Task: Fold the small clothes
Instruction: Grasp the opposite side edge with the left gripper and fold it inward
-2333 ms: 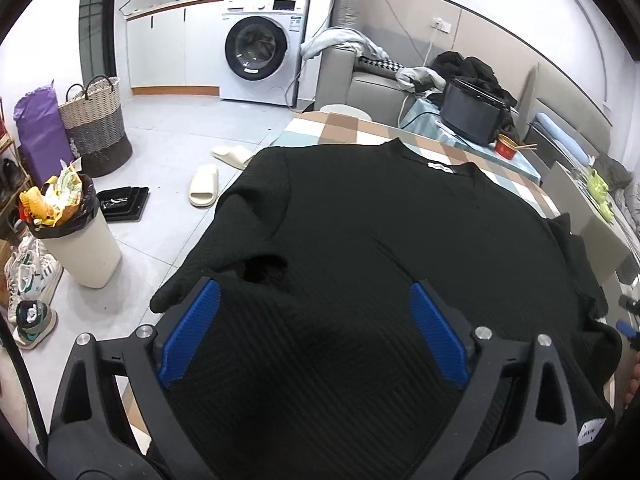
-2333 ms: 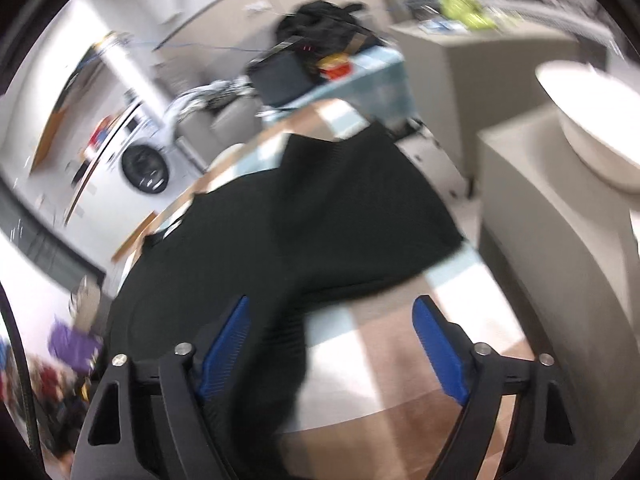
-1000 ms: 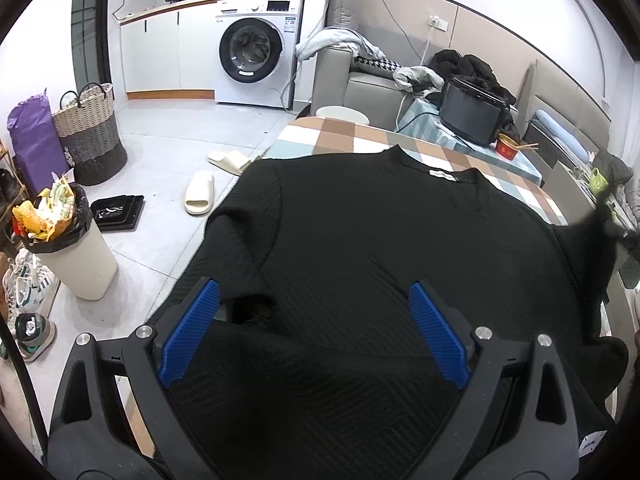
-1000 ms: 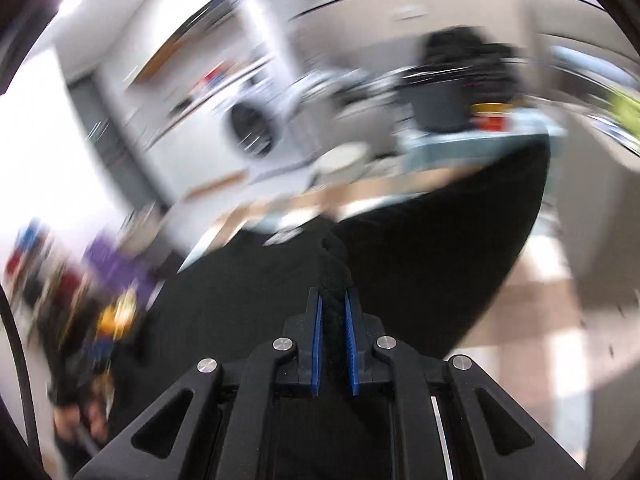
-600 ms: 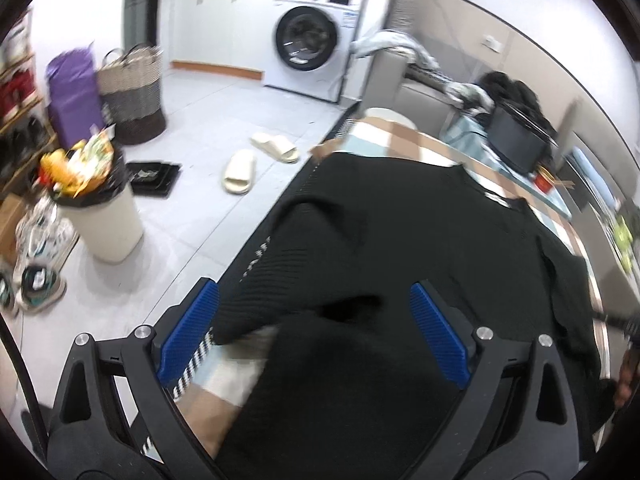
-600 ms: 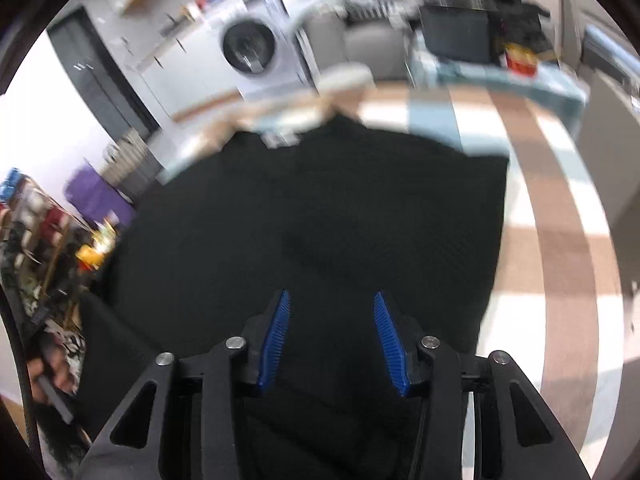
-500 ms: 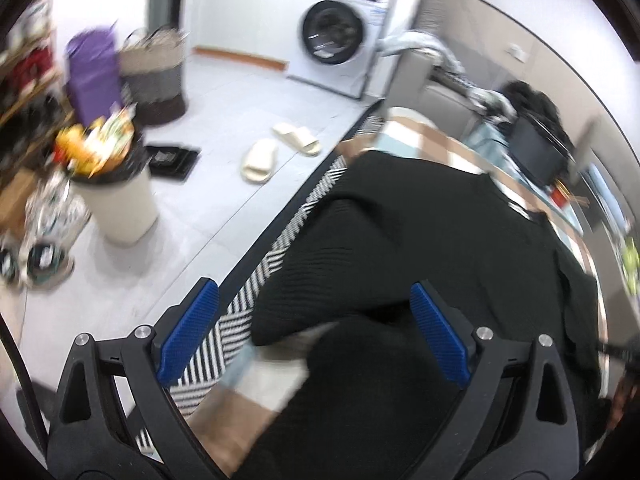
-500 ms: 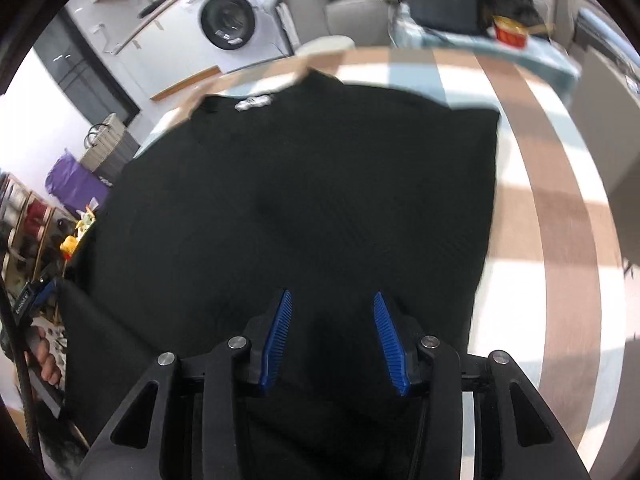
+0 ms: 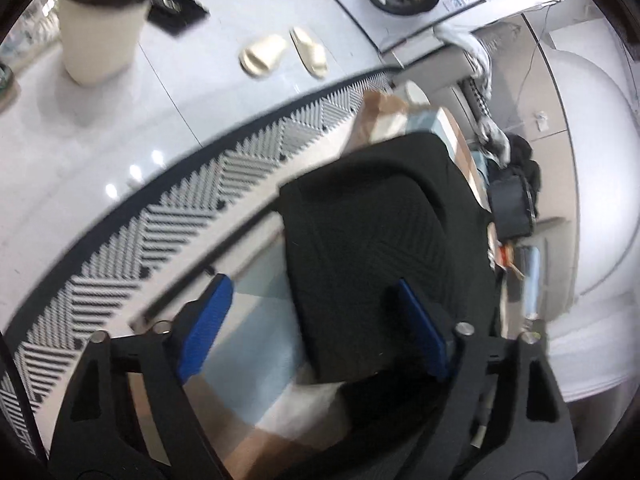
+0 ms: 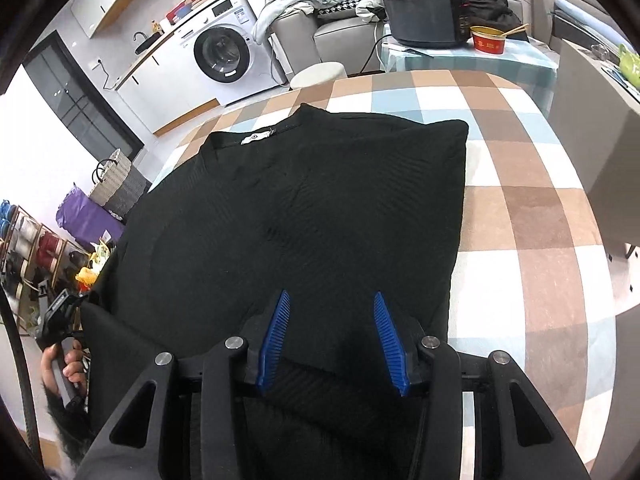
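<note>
While the black ribbed knit sweater (image 10: 320, 208) lies spread across the middle of the checked brown, white and blue tablecloth (image 10: 532, 208), collar tag toward the upper left, its right side looks already folded in to a straight edge. My right gripper (image 10: 330, 336) hovers low in the frame over the near hem, jaws partly apart and holding nothing. In the left wrist view, my left gripper (image 9: 316, 332) is spread wide over the sweater's dark sleeve edge at lower centre, gripping nothing either, and that view is tilted and blurred. I judge the risk is on that left side: the sleeve hangs near the table edge above the black-and-white zigzag rug (image 9: 132, 232), so a shallow pinch could catch only one layer, drag the body askew and undo the straight fold.
</note>
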A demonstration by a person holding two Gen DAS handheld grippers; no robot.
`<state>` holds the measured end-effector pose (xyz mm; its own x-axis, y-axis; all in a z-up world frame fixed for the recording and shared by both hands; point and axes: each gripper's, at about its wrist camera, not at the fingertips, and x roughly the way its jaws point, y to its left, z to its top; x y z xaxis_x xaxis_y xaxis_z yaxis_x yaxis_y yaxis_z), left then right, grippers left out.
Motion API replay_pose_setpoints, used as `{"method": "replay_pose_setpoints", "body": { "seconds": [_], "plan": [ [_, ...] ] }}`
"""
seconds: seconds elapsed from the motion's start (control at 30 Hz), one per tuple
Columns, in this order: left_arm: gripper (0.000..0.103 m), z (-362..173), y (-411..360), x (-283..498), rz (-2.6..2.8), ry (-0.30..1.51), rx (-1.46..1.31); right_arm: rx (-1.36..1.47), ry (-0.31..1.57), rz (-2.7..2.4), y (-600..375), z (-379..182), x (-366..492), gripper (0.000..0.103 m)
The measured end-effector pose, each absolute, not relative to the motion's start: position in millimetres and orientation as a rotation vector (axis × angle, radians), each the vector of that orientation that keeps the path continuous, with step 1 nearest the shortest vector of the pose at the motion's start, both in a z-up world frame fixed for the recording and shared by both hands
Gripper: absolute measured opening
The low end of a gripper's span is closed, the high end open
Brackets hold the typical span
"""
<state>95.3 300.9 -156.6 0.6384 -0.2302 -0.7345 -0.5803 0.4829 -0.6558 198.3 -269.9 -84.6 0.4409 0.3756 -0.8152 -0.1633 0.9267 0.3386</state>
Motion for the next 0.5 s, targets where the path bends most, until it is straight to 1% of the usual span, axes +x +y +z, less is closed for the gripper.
{"method": "replay_pose_setpoints", "body": {
  "seconds": [0.03,0.07,0.1,0.13,0.17,0.2,0.23,0.3,0.5],
  "plan": [
    [0.051,-161,300,98,0.229,0.890,-1.108,0.227,1.062,0.336,-268,-86,199,0.046],
    [0.042,-163,298,103,0.216,0.887,-1.127,0.231,1.062,0.330,-268,-87,201,0.046],
    [0.035,-164,296,106,0.210,0.881,-1.132,0.237,1.063,0.324,-269,-87,201,0.046],
    [0.022,-161,295,108,0.213,0.859,-1.109,0.241,1.063,0.323,-270,-87,200,0.046],
    [0.016,-155,293,112,0.226,0.841,-1.075,0.248,1.062,0.321,-272,-87,199,0.046],
    [0.007,-150,292,113,0.238,0.830,-1.041,0.252,1.059,0.318,-273,-86,198,0.046],
    [0.005,-143,289,115,0.242,0.817,-1.019,0.255,1.055,0.315,-274,-85,197,0.046],
    [0.004,-126,286,116,0.260,0.795,-0.973,0.267,1.046,0.314,-277,-84,195,0.045],
    [0.004,-40,250,157,0.276,0.728,-0.688,0.302,1.020,0.321,-284,-80,188,0.046]
  ]
}}
